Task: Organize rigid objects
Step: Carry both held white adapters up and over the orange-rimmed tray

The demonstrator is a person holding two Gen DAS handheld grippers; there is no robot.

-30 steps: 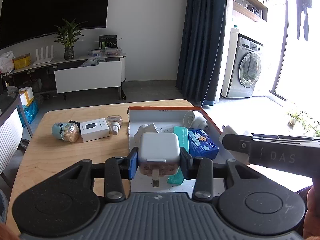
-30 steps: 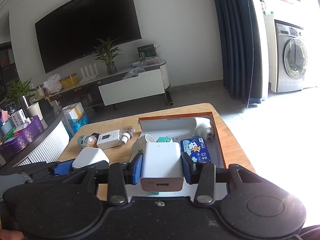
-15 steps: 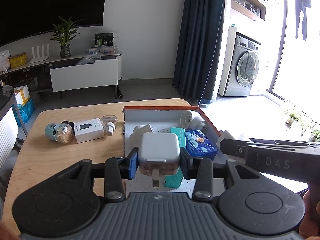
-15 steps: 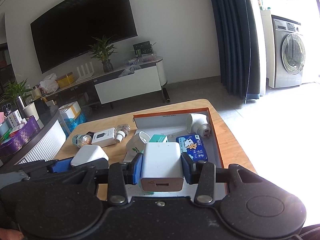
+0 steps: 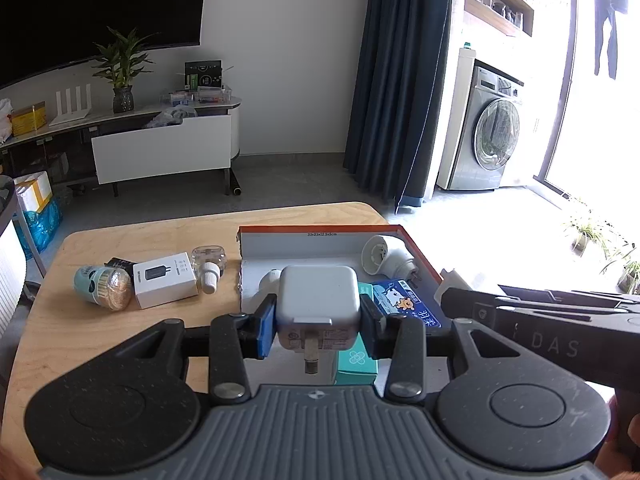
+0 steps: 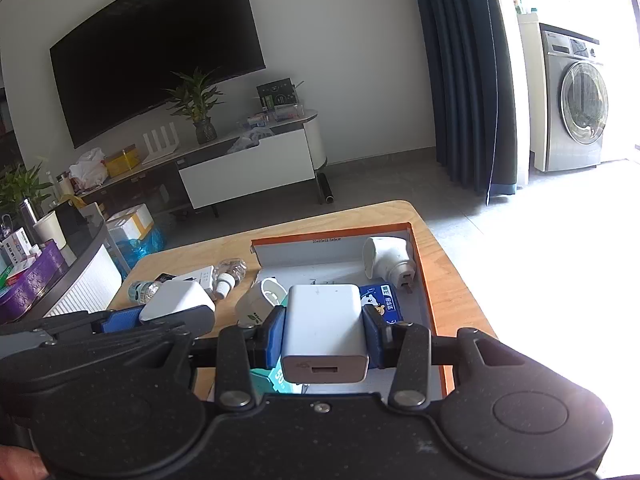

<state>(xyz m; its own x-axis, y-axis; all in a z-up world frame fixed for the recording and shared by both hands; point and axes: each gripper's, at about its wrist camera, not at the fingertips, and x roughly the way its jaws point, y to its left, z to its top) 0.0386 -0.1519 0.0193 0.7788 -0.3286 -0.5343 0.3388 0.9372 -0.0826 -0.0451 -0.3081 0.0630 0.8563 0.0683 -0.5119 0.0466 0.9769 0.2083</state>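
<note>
My left gripper (image 5: pixel 318 326) is shut on a white plug adapter (image 5: pixel 318 304), prong toward the camera, held above the near end of the orange-rimmed box (image 5: pixel 320 229). My right gripper (image 6: pixel 325 336) is shut on a white USB charger (image 6: pixel 325 332) above the same box (image 6: pixel 424 280). The left gripper with its adapter (image 6: pixel 176 304) shows at left in the right wrist view. The box holds a blue packet (image 5: pixel 408 304), a teal box (image 5: pixel 356 360) and two white adapters (image 5: pixel 386 258).
On the wooden table (image 5: pixel 132 240) left of the box lie a white charger carton (image 5: pixel 165 280), a small clear bottle (image 5: pixel 209 260) and a toothpick jar (image 5: pixel 104 286). The right gripper's body (image 5: pixel 540 328) crosses at right. A TV stand and washing machine stand beyond.
Both grippers have drifted slightly back and up with their chargers still held. The box and table items have not moved.
</note>
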